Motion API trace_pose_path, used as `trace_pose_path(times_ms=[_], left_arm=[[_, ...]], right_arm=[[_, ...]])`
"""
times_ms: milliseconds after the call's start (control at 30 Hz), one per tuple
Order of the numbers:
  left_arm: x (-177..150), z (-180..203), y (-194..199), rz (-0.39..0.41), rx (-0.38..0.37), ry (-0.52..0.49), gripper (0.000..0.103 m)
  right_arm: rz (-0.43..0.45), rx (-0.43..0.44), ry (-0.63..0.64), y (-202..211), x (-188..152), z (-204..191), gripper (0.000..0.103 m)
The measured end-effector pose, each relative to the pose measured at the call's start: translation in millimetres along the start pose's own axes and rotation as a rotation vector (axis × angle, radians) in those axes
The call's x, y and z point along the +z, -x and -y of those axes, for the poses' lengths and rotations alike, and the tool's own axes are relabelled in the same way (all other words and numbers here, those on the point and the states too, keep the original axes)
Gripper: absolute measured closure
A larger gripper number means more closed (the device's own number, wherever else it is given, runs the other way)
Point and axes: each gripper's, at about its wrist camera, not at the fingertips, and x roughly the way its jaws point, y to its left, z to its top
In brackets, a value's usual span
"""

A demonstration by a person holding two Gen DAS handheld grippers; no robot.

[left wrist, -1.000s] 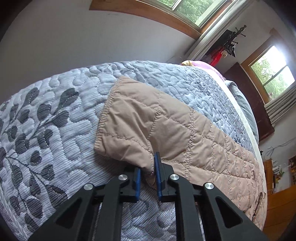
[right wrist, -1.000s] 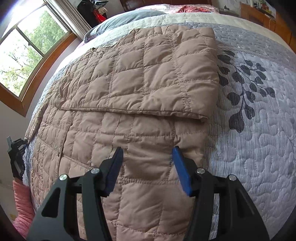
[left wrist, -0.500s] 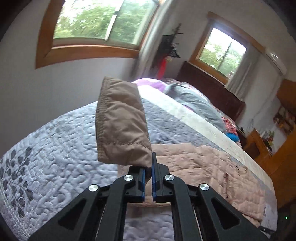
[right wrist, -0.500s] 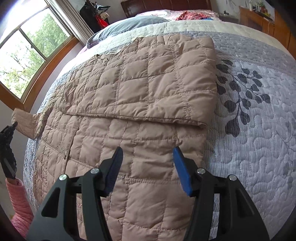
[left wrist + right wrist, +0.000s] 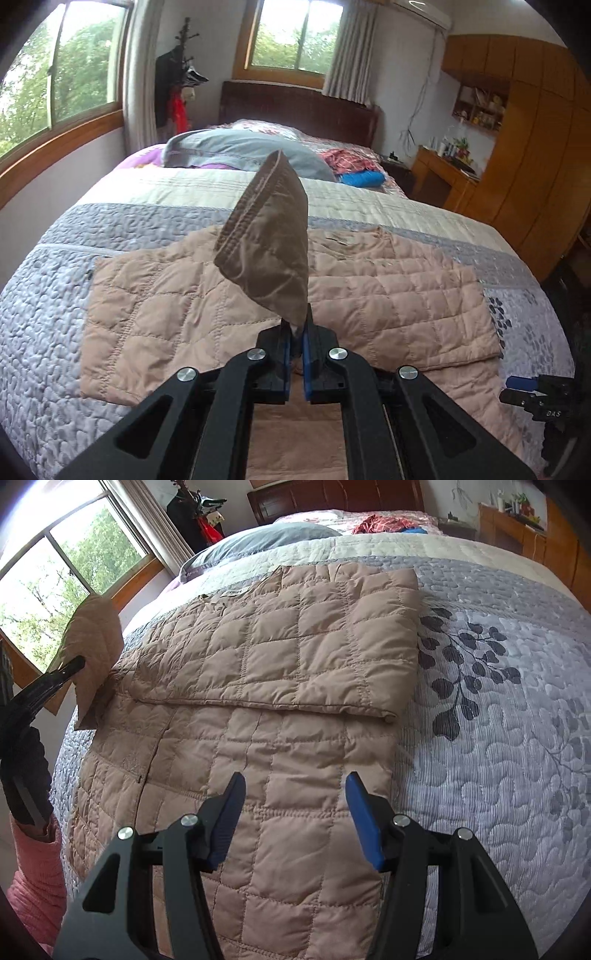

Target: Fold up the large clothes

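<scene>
A tan quilted jacket lies spread on the bed, one sleeve folded across its chest. My left gripper is shut on the cuff of the other sleeve and holds it up in the air over the jacket body. In the right wrist view that raised sleeve shows at the left edge with the left gripper below it. My right gripper hovers open above the jacket's lower part, nothing between its fingers.
The bed carries a grey quilted bedspread with a leaf print. Pillows and clothes lie by the dark headboard. Wooden wardrobe and desk stand right of the bed, windows on the left. A pink sleeve shows lower left.
My left gripper closed on the sleeve cuff, lifted it off the bedspread and swung it up and over the jacket while rolling. The right gripper stayed open, rising slightly.
</scene>
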Motion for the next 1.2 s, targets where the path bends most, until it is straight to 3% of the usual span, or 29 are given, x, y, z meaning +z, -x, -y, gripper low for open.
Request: trace_pose_path(times_ms=[133, 267, 367, 467, 533, 600, 700, 767, 867, 933, 1133, 1200], left_arm=[[-7, 31, -31, -0.049, -0.018, -0.040, 0.099], [-18, 46, -66, -0.160, -0.056, -0.083, 0.095], [-27, 52, -75, -0.228, -0.130, -0.092, 0.081], [-31, 46, -54, -0.238, -0.257, -0.082, 0.063], [-30, 32, -35, -0.225, -0.309, -0.052, 0.061], [-26, 12, -21, -0.206, -0.271, -0.024, 0.061], [-17, -32, -10, -0.165, -0.136, 0.019, 0.061], [-16, -61, -16, -0.189, 0.001, 0.030, 0.061], [-26, -88, -39, -0.245, 0.135, 0.006, 0.061], [-39, -97, -58, -0.297, 0.122, 0.012, 0.062], [-49, -99, -63, -0.269, 0.101, 0.016, 0.062], [-47, -102, -57, -0.269, 0.076, 0.049, 0.062]], right_arm=[[0.001, -0.002, -0.017, 1, -2, 6, 0.047], [-0.006, -0.008, -0.030, -2, -3, 12, 0.047], [-0.008, -0.009, -0.034, -3, -2, 12, 0.047], [-0.005, 0.001, -0.023, -2, 2, 7, 0.047], [-0.006, 0.009, -0.011, -2, 8, 1, 0.047], [-0.008, 0.020, 0.003, -3, 15, -8, 0.047], [-0.021, 0.051, 0.023, -6, 28, -26, 0.047], [-0.038, 0.076, 0.032, -12, 39, -40, 0.047], [-0.074, 0.125, 0.037, -28, 55, -60, 0.047], [-0.110, 0.171, 0.031, -43, 66, -74, 0.047], [-0.198, 0.237, 0.002, -97, 96, -104, 0.049], [-0.222, 0.254, -0.004, -114, 102, -110, 0.061]])
